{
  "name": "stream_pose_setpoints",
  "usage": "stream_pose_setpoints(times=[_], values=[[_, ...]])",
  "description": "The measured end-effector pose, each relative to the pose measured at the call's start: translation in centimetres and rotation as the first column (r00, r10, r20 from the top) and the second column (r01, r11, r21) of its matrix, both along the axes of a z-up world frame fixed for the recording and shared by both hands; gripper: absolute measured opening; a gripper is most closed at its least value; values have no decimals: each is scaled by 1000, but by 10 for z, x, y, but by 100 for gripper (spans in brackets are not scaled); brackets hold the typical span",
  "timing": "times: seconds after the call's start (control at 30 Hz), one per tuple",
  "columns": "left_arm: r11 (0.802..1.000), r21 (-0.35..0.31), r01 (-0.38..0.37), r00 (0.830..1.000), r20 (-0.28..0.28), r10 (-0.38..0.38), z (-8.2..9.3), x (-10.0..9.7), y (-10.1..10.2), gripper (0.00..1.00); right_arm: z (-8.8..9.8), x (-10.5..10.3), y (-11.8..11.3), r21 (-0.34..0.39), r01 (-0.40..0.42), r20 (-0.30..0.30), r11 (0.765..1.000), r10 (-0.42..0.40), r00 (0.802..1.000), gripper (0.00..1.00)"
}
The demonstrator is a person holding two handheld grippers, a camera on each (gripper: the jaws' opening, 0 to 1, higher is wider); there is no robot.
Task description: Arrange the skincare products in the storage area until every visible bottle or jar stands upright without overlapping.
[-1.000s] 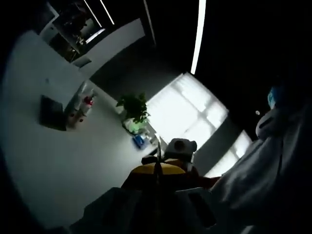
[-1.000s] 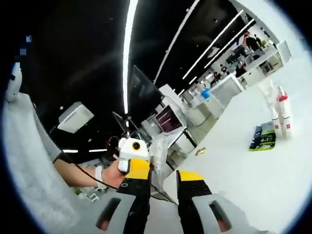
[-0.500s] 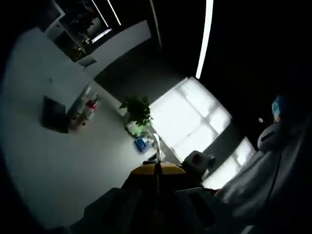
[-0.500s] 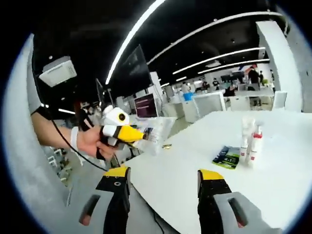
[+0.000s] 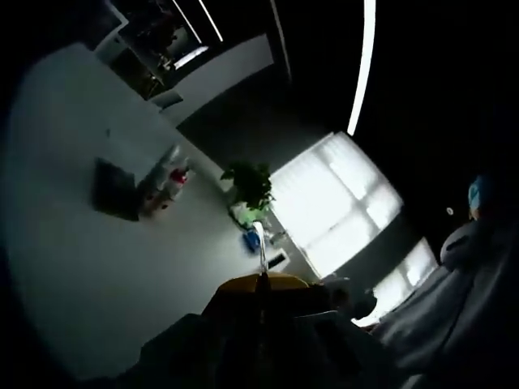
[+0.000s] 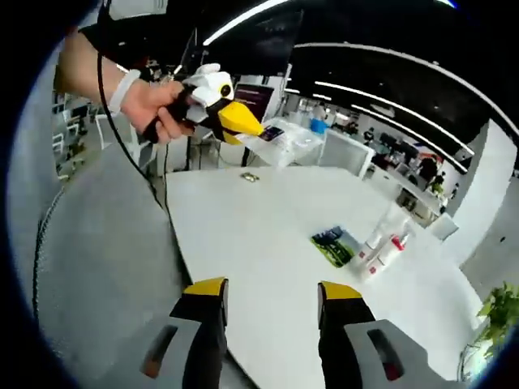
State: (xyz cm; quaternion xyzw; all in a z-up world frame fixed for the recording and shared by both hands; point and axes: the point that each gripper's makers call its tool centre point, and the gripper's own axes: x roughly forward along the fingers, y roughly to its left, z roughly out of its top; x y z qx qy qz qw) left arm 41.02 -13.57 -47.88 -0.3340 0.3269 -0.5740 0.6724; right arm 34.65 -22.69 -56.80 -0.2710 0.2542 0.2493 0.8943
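In the right gripper view we see a white table [image 6: 268, 235] stretching away across an open office. Our right gripper [image 6: 269, 293] rises at the bottom with its yellow-tipped jaws spread wide apart and nothing between them. Toward the far side of the table a small cluster of skincare bottles [image 6: 383, 248] stands upright, one with a red band, and a dark green packet [image 6: 338, 244] lies flat just beside them. At the upper left a hand [image 6: 154, 108] grips the left gripper [image 6: 242, 127], held above the table's near end; its yellow jaws are closed on a clear plastic pouch [image 6: 290, 142].

The left gripper view is dim. There the left gripper [image 5: 261, 279] shows its jaws pressed together, with a thin pale edge, probably that pouch, sticking up between them. The bottles [image 5: 166, 177] stand near a dark flat packet [image 5: 114, 188] on the grey-looking table [image 5: 89, 275], with a potted plant [image 5: 250, 188] beyond.
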Motion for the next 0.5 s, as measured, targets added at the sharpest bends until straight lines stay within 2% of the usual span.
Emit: stream_pose_setpoints(times=[0.03, 0.1, 0.13, 0.17, 0.23, 0.3, 0.37, 0.5], values=[[1000, 3, -3, 1000, -3, 3, -1, 2, 0, 0, -3, -1, -2, -37, -5, -12, 999, 4, 1000, 39], [1000, 9, -8, 1000, -11, 8, -4, 5, -2, 0, -1, 2, -11, -150, 3, 19, 989, 0, 1000, 35], [1000, 10, -10, 1000, -13, 10, -4, 6, -3, 0, 6, 6, -3, -116, -17, 62, 993, 25, 998, 37], [1000, 10, -9, 1000, -15, 9, -5, 6, -4, 0, 10, 7, -1, -99, -9, 80, 995, 17, 997, 39], [1000, 12, -9, 1000, -17, 10, -6, 7, -5, 0, 11, 8, 2, -90, -19, 82, 996, 26, 996, 36], [1000, 13, -6, 1000, -15, 6, -7, 10, -5, 0, 8, 7, 3, -131, -40, 75, 991, 51, 996, 36], [1000, 18, -10, 1000, -20, 10, -9, 14, -3, 0, 7, 7, 4, -128, -45, 70, 991, 54, 996, 35], [999, 37, -32, 999, -36, 33, -16, 30, 1, 0, 11, 6, 5, -119, -52, 84, 992, 62, 995, 32]])
